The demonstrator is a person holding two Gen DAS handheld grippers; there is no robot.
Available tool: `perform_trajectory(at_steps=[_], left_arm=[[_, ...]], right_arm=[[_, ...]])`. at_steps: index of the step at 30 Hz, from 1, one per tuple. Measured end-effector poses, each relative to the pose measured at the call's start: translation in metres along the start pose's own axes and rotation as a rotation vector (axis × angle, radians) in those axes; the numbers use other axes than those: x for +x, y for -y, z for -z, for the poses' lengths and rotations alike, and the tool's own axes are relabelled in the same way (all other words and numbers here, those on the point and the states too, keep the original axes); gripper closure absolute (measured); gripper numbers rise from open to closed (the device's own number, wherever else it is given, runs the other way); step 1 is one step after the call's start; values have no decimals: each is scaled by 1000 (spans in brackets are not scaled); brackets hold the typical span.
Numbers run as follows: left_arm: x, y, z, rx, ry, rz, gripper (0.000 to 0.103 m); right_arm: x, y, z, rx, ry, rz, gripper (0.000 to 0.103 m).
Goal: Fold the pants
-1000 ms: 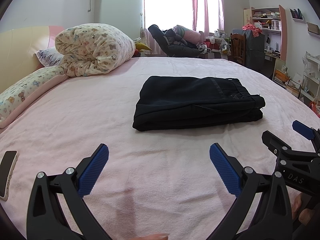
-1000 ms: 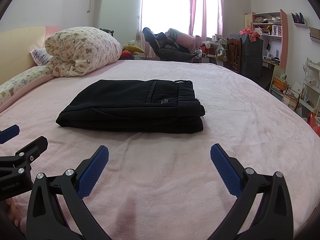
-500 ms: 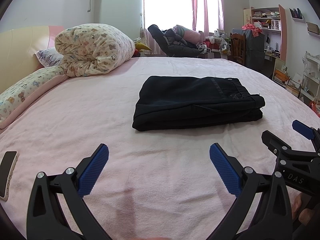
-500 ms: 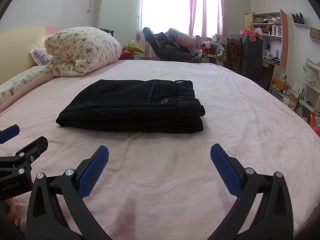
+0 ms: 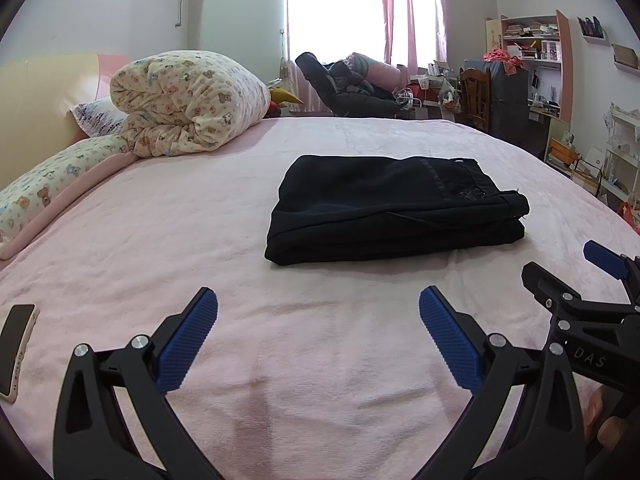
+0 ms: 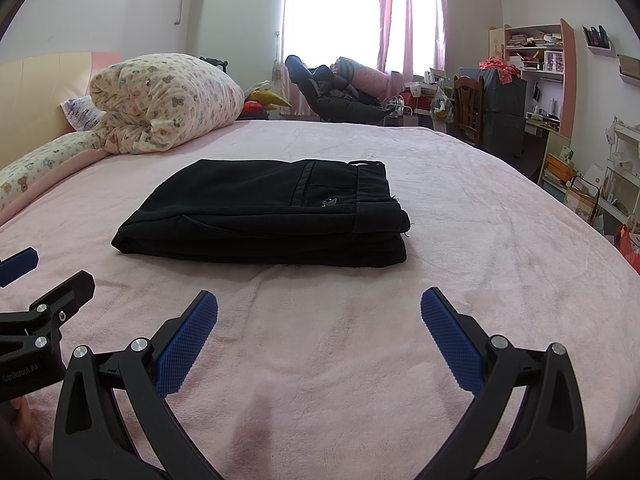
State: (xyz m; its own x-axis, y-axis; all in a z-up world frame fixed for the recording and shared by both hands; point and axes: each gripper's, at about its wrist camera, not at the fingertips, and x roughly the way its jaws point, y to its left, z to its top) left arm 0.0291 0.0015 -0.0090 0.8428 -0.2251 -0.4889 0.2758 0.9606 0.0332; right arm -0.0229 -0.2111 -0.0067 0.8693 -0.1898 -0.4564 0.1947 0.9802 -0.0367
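Note:
Black pants lie folded into a compact rectangular stack on the pink bed, waistband to the right. The same pants show in the right wrist view. My left gripper is open and empty, hovering over the blanket short of the stack. My right gripper is open too, nothing between its blue pads, also a little short of the stack. Each gripper appears at the edge of the other's view: the right gripper and the left gripper.
A rolled bear-print quilt and pillows sit at the bed's far left. A phone lies on the blanket at the left edge. A dark recliner, a wooden chair and shelves stand beyond the bed.

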Motion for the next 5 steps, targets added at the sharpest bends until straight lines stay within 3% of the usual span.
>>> perform_trajectory(at_steps=[5], left_arm=[[1, -2, 0, -5, -5, 1, 2]], right_arm=[[0, 0, 0, 0, 0, -1, 1]])
